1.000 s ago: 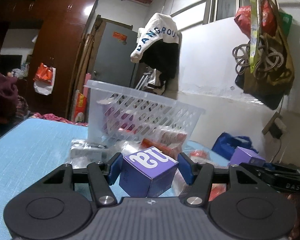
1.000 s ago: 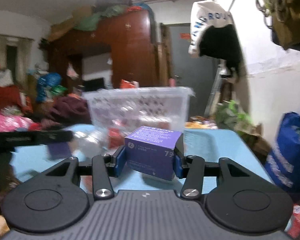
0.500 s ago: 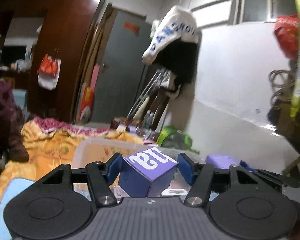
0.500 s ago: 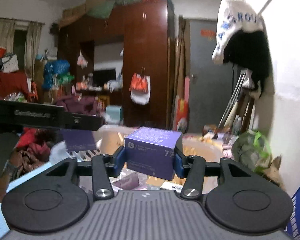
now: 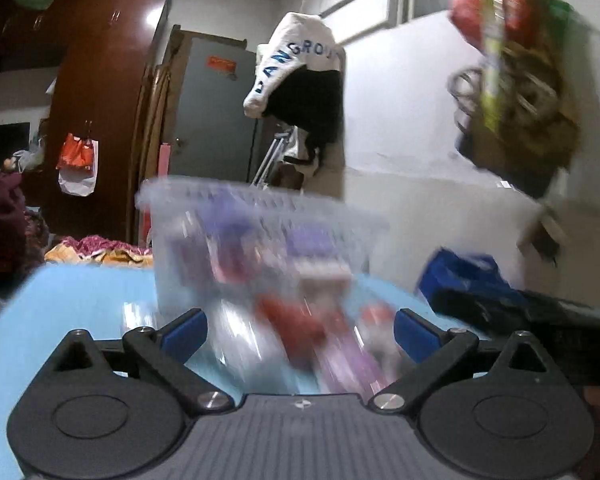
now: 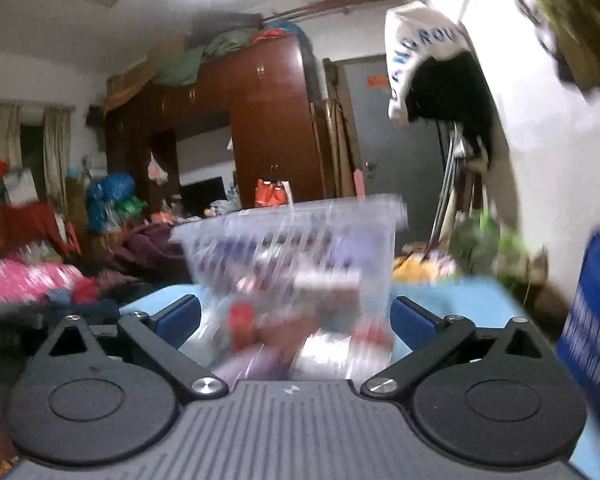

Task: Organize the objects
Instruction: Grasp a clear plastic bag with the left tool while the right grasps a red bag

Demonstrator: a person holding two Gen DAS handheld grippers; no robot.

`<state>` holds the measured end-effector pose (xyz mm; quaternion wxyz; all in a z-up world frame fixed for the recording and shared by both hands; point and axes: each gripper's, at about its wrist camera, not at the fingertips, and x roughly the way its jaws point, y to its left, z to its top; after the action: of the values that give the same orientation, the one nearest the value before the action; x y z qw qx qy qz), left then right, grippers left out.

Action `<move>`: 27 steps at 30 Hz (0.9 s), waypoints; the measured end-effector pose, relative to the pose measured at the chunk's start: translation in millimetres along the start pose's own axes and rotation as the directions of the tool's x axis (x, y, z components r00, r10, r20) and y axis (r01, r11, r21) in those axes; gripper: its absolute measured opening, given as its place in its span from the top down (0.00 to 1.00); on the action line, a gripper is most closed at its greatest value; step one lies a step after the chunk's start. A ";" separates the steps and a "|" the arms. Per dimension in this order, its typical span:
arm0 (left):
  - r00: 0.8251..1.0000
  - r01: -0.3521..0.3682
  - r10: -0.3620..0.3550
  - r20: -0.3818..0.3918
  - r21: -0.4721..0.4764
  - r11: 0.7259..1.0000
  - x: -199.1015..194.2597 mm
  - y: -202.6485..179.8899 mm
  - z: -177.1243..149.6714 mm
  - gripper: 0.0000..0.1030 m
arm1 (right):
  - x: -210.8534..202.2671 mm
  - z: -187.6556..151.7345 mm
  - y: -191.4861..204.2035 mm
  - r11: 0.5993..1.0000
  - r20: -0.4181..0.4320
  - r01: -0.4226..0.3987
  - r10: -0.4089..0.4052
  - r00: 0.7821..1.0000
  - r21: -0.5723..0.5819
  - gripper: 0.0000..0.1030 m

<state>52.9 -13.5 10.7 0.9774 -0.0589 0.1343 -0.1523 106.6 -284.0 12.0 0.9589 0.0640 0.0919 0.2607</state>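
Though blurred, lattice-walled plastic basket (image 5: 260, 236) (translucent).

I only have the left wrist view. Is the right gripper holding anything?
Observer: No. The right gripper has just been opening its jaws. They stand wide, with nothing gripped between them.
Operator: What is straight ahead of it?
Observer: The clear basket, standing on the blue table. Its contents are too blurred to name.
Operator: Anything further left in the room that I'm missing?
Observer: Blue and green bags are piled at the far wall, left of the wardrobe.
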 end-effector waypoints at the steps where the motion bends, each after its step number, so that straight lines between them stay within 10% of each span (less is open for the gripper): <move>1: 1.000 0.012 -0.012 -0.007 -0.005 1.000 -8.4 -6.4 -16.9 0.02 | -3.5 -5.6 -1.1 0.999 -0.010 -0.030 0.030 0.999 0.013 0.00; 7: 0.999 -0.031 0.034 -0.023 0.137 0.990 -5.7 -37.5 -48.6 0.04 | -14.1 -14.9 -1.0 1.000 0.047 0.015 -0.014 0.999 -0.016 0.00; 11: 0.999 -0.002 0.005 -0.032 0.103 0.995 1.3 -26.9 -56.3 0.40 | -10.2 -16.5 1.3 1.000 0.055 0.014 -0.013 0.998 -0.016 0.00; 16: 0.999 -0.033 0.032 0.018 0.054 0.998 -9.5 -5.6 -62.1 0.42 | 1.1 -34.9 21.1 0.997 -0.020 -0.031 0.030 0.999 -0.075 0.28; 27: 0.998 -0.050 0.048 0.031 0.040 0.998 -11.8 13.0 -59.6 0.42 | 2.5 -48.2 37.1 0.984 -0.065 -0.048 0.037 0.997 -0.171 0.51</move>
<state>29.0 -1.9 -45.5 0.9837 -0.0379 0.1181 -0.1302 80.5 -247.3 -29.0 0.9517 -0.0253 0.0971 0.2900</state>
